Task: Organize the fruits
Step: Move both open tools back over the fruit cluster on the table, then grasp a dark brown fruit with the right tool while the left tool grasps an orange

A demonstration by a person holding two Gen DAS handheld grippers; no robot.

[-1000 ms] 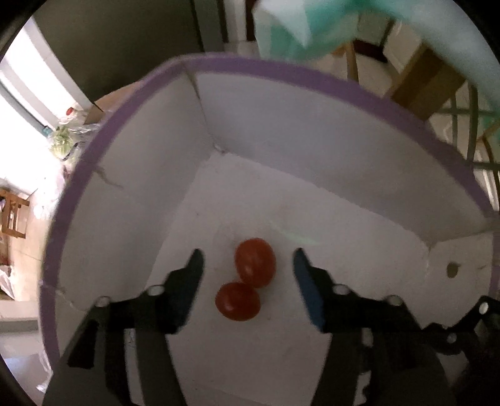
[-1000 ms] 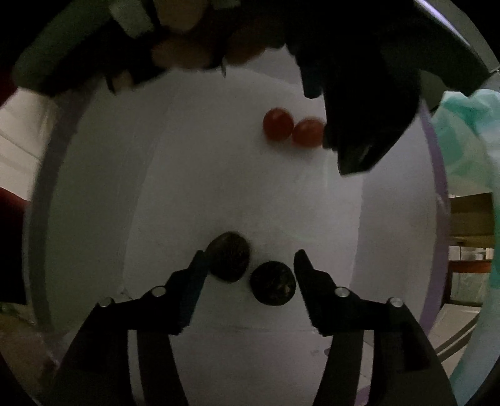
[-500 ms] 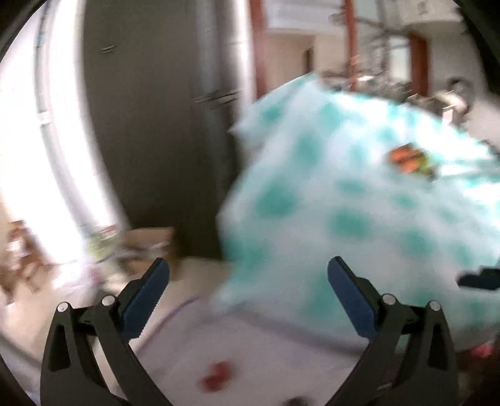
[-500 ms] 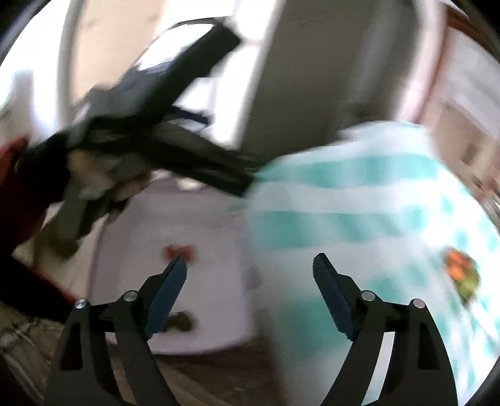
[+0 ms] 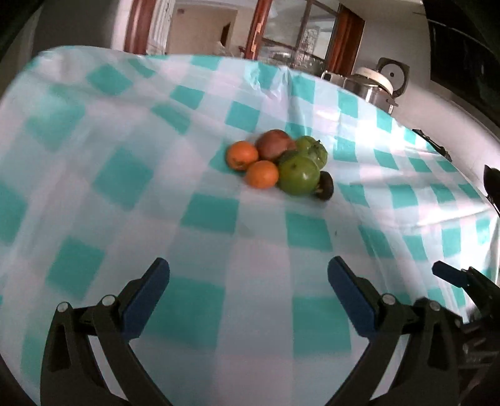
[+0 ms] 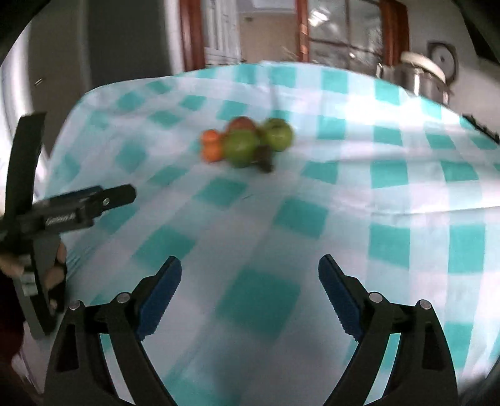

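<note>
Fruits (image 5: 278, 162) lie in a tight cluster on the bench (image 5: 218, 234), which wears a teal-and-white checked cloth; the pile sits toward the far side, roughly midway between the left and right edges. In the left wrist view two orange fruits (image 5: 251, 164) sit at the near left of the pile, touching each other. A reddish-brown fruit (image 5: 275, 143) is behind them. Two green tomatoes (image 5: 304, 165) press against the oranges' right side, one in front of the other. A small dark fruit (image 5: 325, 190) is tucked against the near green tomato at the right end. The right wrist view shows the same pile, blurred.

The left gripper (image 5: 248, 281) hovers over the near part of the bench, its blue-padded fingers (image 5: 147, 296) spread wide with nothing between them, well apart from the fruits. The right gripper (image 6: 250, 281) is likewise over the near cloth, fingers (image 6: 159, 296) spread and empty. In that view the left gripper appears at the left edge, held in a hand (image 6: 53, 265).

Beyond the far right corner stands a metal pot (image 5: 373, 86) with a white lid, and behind the bench are wood-framed doors (image 5: 259, 28).
</note>
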